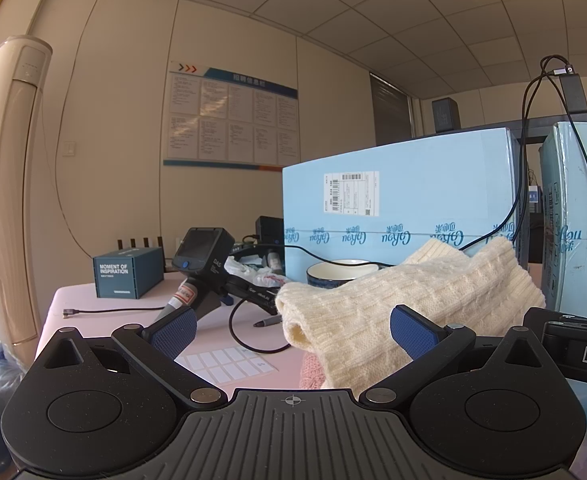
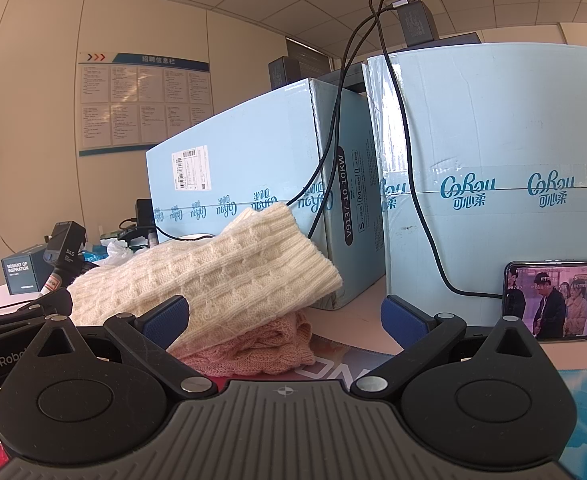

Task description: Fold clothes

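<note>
Both the left gripper (image 1: pixel 293 334) and right gripper (image 2: pixel 285 320) gape apart, holding nothing. The cream knit (image 2: pixel 209 272) lies folded on the pink knit (image 2: pixel 261 344), near the 2 blue boxes (image 2: pixel 253 152). Nudging it could topple the stack, perhaps against the bowl (image 1: pixel 343 274).

Each claw is black plastic with a ribbed grey base – left claw (image 1: pixel 293 330), right claw (image 2: pixel 285 316). The fingers (image 1: pixel 413 332) carry blue textured pads and silver screws.

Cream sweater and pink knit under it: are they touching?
Touching. The right wrist view shows the cream sweater lying directly on the pink knit, no gap.
</note>
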The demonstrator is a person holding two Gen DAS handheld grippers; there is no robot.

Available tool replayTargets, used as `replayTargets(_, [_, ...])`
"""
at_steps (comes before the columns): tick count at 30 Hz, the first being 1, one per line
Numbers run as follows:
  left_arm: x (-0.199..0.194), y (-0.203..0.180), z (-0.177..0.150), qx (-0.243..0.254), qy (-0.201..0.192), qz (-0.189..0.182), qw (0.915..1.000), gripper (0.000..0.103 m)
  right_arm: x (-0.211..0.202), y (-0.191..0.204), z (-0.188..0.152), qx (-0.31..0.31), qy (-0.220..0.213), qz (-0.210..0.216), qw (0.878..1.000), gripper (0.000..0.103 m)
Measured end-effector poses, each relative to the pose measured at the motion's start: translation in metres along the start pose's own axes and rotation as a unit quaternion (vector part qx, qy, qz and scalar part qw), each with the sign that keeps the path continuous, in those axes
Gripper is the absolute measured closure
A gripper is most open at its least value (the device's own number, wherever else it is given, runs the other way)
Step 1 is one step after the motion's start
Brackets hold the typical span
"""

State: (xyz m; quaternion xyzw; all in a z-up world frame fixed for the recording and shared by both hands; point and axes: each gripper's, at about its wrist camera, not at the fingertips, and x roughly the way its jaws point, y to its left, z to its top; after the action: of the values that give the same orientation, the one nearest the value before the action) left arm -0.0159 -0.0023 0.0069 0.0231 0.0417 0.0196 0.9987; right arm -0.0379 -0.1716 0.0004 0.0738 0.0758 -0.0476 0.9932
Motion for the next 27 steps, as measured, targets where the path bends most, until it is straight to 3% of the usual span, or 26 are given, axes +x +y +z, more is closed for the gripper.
replayTargets(27, [-0.0032,0.0015,-0.0007,-0.003,-0.001,0.001,1.0,0.0,0.0003,0.0001,-0.0002,0.001,0.0,0.0,1.0,0.0])
